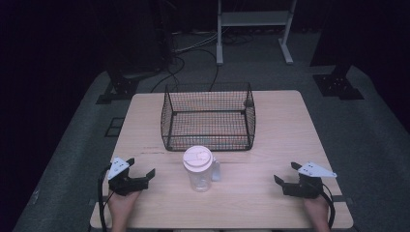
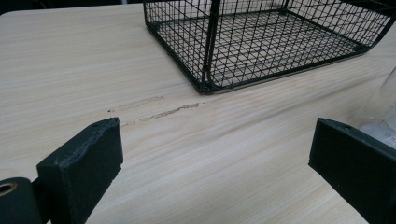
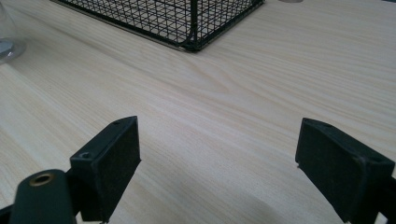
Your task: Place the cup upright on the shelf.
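Clear cup (image 1: 198, 169) w/ white lid is seen upright in the high view, centre-front of the table (image 1: 280, 121), just in front of the wire basket (image 1: 208, 116) and apart from it. Long axis is vertical. The cup is flanked by both tools: left gripper (image 1: 141, 175) to its left, right gripper (image 1: 283, 173) to its right, both resting low on the tabletop w/ jaws spread wide and nothing held. The left one is judged nearer to the cup; the right is well apart from it.

Left gripper view: both black jaws are seen apart, bare wood between them. A sliver of the cup (image 2: 386, 114) is caught at the right edge, just beyond the right-hand jaw, so the cup lies off-axis to that side, not between the jaws. A basket corner (image 2: 205, 86) is seen ahead w/ scuff marks (image 2: 159, 109) on the wood in front of it.

Right gripper view: jaws are again wide apart, nothing between them. The cup base (image 3: 8, 44) is glimpsed at the far left edge, well off the jaw line. The basket corner (image 3: 191, 44) is seen ahead.

Judgement: a swing inward toward the cup would be needed from either side before closing; less travel is called for on the left. A side-on grasp across the upright body is favoured.
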The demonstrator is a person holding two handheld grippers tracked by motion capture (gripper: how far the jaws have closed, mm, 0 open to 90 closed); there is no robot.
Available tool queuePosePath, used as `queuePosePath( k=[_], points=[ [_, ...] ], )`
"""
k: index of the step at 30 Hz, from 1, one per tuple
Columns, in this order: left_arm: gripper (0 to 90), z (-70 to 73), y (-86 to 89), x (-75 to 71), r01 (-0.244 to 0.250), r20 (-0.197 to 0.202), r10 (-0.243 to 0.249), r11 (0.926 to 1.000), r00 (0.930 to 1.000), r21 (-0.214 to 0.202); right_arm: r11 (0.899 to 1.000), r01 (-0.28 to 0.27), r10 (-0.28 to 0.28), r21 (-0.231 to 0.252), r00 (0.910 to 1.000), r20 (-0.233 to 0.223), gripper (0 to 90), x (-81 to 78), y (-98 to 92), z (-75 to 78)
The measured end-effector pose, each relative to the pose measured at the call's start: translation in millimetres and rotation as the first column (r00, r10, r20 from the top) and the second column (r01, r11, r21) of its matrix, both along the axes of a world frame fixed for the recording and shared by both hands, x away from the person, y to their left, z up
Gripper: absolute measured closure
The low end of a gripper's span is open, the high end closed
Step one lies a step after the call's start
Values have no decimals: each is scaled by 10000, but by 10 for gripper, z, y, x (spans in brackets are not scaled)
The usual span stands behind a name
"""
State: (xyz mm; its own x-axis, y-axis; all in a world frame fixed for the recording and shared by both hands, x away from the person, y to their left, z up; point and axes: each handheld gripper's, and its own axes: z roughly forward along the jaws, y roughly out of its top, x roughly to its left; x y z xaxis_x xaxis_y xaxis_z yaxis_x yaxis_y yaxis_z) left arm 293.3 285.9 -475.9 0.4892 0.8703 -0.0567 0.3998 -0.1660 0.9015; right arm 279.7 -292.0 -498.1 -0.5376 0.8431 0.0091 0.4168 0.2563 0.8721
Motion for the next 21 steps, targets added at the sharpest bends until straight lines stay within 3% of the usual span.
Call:
queuePosePath(
  k=[13, 19, 21],
  points=[
    [19, 7, -44, -12, 302, 102, -301, 9995, 9995, -75, 10000, -38, 38, -6, 10000, 9, 129, -1, 0, 1],
    [19, 101, -108, -39, 625, 428, -628, 9980, 9971, 88, 10000, 4, -4, -51, 10000, -10, 129, 2, 4, -1],
    [19, 155, -148, -43, 829, 544, -846, 9960, 9949, 323, 10000, -6, 6, -64, 10000, -1, 129, 1, 5, -1]
  ],
)
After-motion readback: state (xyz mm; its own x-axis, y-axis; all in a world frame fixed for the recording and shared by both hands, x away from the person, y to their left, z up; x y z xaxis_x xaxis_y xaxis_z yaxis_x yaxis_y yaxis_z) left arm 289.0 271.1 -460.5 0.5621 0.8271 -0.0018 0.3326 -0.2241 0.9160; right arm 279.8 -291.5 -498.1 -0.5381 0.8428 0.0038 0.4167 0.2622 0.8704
